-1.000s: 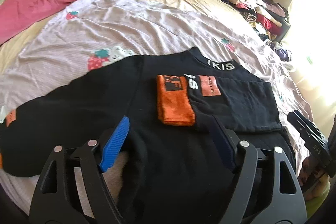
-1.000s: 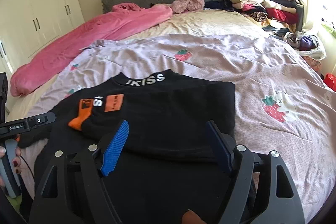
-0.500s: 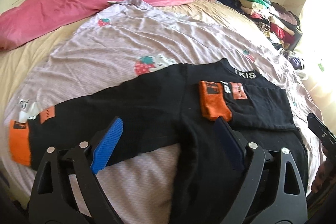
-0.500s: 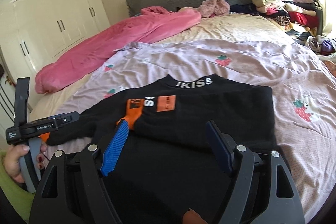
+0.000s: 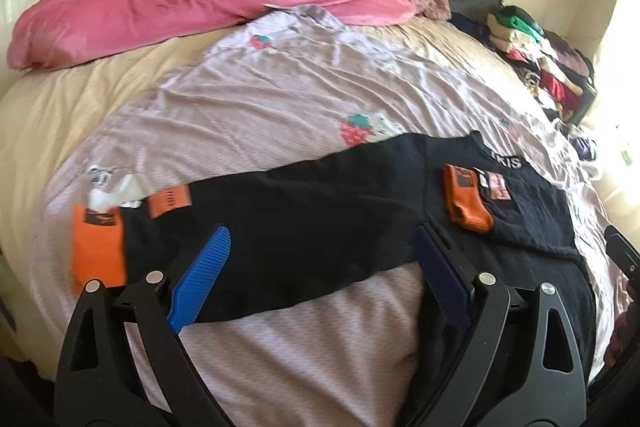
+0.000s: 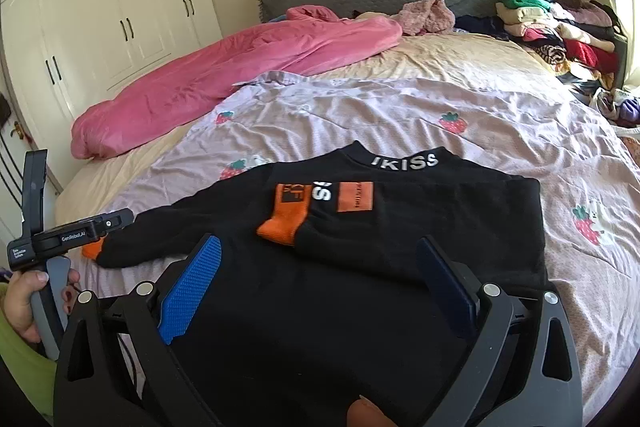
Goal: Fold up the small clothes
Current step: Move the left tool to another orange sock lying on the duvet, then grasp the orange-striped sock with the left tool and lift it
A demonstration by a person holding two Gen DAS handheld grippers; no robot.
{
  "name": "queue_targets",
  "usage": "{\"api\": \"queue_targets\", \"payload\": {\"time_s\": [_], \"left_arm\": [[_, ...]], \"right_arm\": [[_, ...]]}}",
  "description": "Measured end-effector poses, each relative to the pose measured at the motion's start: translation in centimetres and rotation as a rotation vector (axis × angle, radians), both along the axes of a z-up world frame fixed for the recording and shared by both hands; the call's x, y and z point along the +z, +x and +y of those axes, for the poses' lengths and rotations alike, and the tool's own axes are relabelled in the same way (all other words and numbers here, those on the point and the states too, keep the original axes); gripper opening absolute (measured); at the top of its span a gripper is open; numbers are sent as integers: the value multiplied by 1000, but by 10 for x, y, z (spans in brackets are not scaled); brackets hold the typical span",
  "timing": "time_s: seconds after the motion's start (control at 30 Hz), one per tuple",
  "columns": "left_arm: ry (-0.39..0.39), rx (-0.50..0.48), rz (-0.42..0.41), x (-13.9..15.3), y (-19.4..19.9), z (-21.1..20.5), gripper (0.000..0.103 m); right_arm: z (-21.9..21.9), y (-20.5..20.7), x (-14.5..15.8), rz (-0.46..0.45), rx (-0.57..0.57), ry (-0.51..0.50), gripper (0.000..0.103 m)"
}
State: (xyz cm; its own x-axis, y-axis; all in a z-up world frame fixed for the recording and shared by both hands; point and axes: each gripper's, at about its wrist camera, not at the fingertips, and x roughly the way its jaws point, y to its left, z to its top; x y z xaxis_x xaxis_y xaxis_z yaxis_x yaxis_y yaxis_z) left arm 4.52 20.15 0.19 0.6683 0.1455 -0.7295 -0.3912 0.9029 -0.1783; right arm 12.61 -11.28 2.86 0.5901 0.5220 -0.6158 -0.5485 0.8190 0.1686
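Sweater (image 6: 360,267) lies low-centre on the bed (image 6: 460,115), one sleeve folded in. Both left gripper (image 5: 320,259) and right gripper (image 6: 320,271) are opening, holding nothing; next, pinch the outstretched sleeve's orange cuff (image 5: 96,247) at lower left, folding it flat across.

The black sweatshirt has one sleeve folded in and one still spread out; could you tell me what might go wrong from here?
The spread sleeve lies on a wrinkled sheet, so dragging it may bunch both. Lifting it could also shift the folded sleeve. Both grippers, left and right, are opening and hold nothing.

L gripper (image 5: 320,251) swung out over unfolded sleeve (image 5: 256,223), both grippers' jaws opening, empty
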Motion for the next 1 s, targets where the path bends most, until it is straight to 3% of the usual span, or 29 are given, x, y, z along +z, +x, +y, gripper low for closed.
{"api": "queue_targets", "payload": {"time_s": [0.63, 1.0], "left_arm": [[-22, 184, -11, -2, -64, 80, 86], [-81, 290, 17, -21, -86, 120, 86]], "right_arm": [[67, -27, -8, -1, 138, -70, 97], [99, -50, -18, 1, 234, -100, 97]]}}
